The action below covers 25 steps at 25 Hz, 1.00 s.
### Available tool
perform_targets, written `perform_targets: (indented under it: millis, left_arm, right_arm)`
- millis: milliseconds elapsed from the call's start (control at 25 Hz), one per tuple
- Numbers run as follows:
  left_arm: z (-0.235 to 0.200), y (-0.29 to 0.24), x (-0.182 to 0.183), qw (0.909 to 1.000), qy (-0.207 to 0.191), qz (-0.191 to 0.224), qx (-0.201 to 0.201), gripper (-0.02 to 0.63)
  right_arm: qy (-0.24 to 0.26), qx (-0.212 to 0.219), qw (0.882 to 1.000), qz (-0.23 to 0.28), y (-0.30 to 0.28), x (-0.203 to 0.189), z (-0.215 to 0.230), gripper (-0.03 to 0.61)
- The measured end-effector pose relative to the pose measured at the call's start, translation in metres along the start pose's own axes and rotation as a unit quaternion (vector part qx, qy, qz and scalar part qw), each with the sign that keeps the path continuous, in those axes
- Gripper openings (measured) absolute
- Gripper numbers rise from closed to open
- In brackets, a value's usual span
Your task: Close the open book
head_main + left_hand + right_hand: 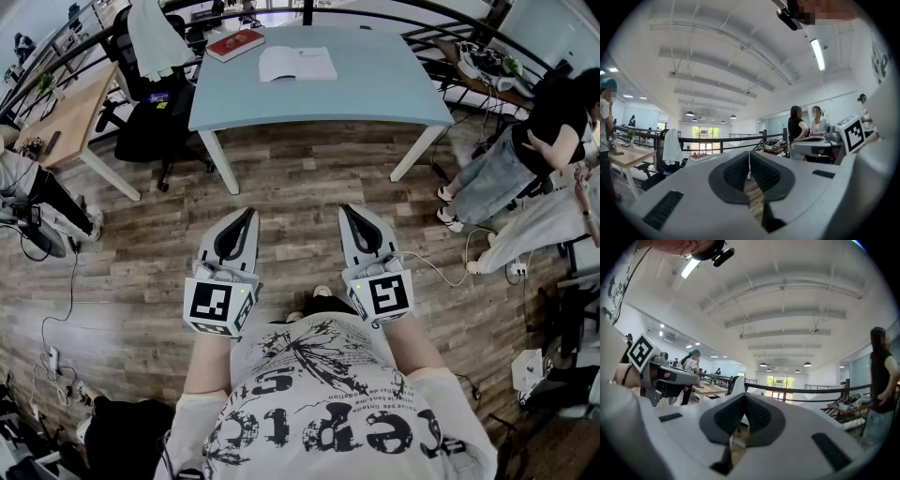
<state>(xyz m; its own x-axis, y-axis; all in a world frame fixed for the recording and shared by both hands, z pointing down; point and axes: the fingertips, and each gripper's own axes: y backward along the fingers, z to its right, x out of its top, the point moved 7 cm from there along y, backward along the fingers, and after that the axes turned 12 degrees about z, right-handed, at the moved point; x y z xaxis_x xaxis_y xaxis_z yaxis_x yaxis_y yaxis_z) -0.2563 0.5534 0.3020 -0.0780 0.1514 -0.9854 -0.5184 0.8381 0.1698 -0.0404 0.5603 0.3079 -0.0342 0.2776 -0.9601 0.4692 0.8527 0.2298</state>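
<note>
The open book (297, 64) lies flat with its white pages up at the far side of a light blue table (375, 94). A closed red book (235, 44) (699, 157) lies to its left. Both grippers are held level over the wooden floor, well short of the table and pointing toward it. My left gripper (249, 214) (749, 154) is shut with nothing between its pads. My right gripper (347, 211) (744, 397) is also shut and holds nothing. In both gripper views the open book is hidden behind the jaws.
A black chair draped with white cloth (155, 56) stands at the table's left corner, beside a wooden desk (66, 112). People (525, 150) are at the right. A black railing (717, 139) runs behind the table. Cables (56, 309) lie on the floor at the left.
</note>
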Motion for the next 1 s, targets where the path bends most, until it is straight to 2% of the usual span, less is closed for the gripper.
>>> perform_targets:
  millis: [640,840,1000]
  left_arm:
    - [-0.004,-0.026,-0.016,0.9999,0.009,-0.007,-0.011,0.018]
    - [-0.013,-0.052,-0.029,0.9995,0.02,-0.023,-0.003,0.02]
    - [-0.02,-0.09,-0.043,0.9991,0.023,-0.034,0.002,0.02]
  right_arm:
    - [-0.014,-0.008,1.0,-0.003,-0.017,-0.017,0.019,0.009]
    - [-0.016,-0.009,1.0,-0.018,-0.033,-0.035,0.037,0.009]
    - [-0.013,-0.009,1.0,-0.012,-0.059,-0.053,0.068,0.009]
